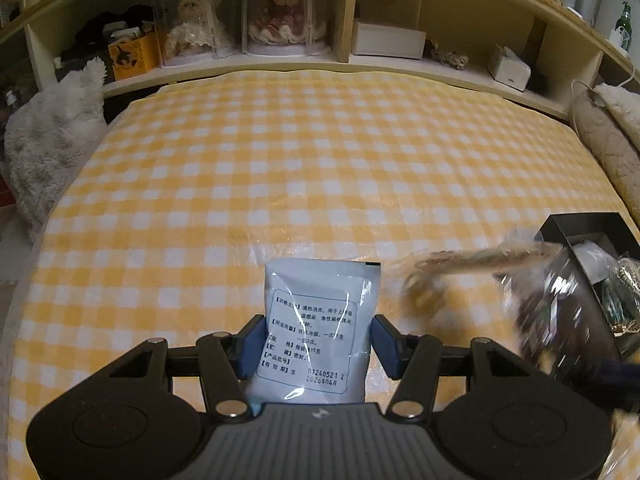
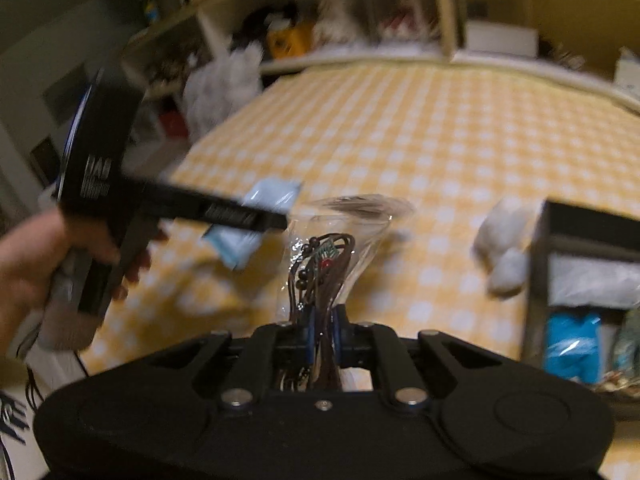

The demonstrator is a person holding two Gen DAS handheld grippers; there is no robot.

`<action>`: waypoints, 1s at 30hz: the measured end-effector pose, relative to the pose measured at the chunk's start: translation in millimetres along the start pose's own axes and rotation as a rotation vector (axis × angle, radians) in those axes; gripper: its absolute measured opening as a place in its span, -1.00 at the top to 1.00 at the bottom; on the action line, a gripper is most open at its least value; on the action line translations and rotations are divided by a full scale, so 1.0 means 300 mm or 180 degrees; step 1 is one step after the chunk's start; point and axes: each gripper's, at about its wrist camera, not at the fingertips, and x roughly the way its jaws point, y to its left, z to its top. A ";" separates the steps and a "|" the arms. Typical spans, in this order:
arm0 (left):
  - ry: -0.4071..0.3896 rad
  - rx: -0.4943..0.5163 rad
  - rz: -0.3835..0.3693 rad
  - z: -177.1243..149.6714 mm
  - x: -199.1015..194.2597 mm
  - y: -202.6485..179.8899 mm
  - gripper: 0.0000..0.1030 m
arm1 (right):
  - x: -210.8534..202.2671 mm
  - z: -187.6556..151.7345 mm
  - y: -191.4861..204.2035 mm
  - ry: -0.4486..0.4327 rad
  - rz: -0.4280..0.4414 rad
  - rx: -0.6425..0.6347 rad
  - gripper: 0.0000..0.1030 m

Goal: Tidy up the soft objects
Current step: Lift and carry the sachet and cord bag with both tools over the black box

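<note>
- The left gripper [image 1: 316, 340] held a pale blue sachet [image 1: 320, 320] printed with black text; its blue fingers [image 1: 250, 344] pinched the sachet from both sides, and the sachet stood up between them above the yellow checked bedspread [image 1: 300, 160].
- The right gripper [image 2: 324, 330] had its fingers pressed nearly together on the neck of a clear plastic bag [image 2: 332, 256] holding dark cords and beads; the bag flared open above the fingers, off the bedspread.
- In the right wrist view, a hand [image 2: 36, 256] at the left held the left gripper, with the sachet to the left of the clear bag.
- A black box [image 1: 584, 276] sat at the near right of the bed, with small packets inside, one of them bright blue [image 2: 572, 348].
- A white fluffy lump [image 2: 504, 248] lay on the bedspread just left of the box.
- At the far side, a shelf [image 1: 280, 66] carried two dressed plush bears in clear cases [image 1: 244, 16] and small boxes.
- A white fluffy blanket [image 1: 48, 140] hung at the far left edge of the bed.
</note>
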 end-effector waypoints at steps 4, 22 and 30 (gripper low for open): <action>-0.0020 -0.0033 0.0035 0.003 -0.011 -0.017 -0.11 | -0.034 0.016 -0.047 -0.0145 -0.0081 0.0096 0.83; -0.0207 0.0008 -0.0206 0.042 -0.075 -0.179 -0.11 | -0.178 0.094 -0.201 -0.0531 -0.0294 0.0354 0.82; -0.0207 0.0008 -0.0541 0.069 -0.071 -0.339 -0.11 | -0.264 0.110 -0.346 -0.0660 -0.0629 0.0501 0.82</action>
